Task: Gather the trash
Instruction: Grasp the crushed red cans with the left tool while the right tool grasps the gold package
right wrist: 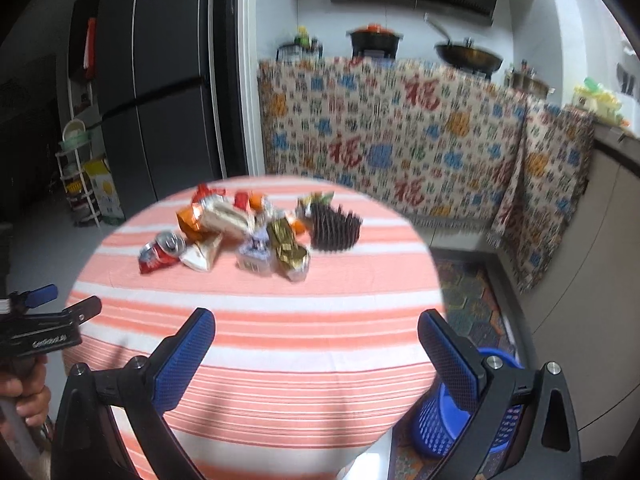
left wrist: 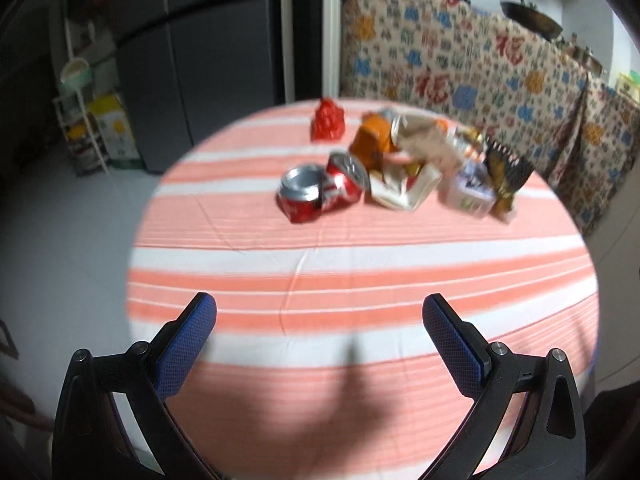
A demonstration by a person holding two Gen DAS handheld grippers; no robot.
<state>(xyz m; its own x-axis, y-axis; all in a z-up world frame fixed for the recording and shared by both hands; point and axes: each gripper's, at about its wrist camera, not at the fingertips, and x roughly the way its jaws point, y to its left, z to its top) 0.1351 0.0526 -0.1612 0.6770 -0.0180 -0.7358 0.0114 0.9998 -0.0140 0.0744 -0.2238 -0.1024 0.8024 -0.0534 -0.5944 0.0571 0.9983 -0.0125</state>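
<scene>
My round table, draped in orange-and-white stripes, fills both wrist views. The trash pile sits toward its 12 o'clock edge, a crushed red can at the pile's 9 o'clock. A blue basket stands on the floor at 4 o'clock. My left gripper and right gripper hover wide apart, holding nothing.
</scene>
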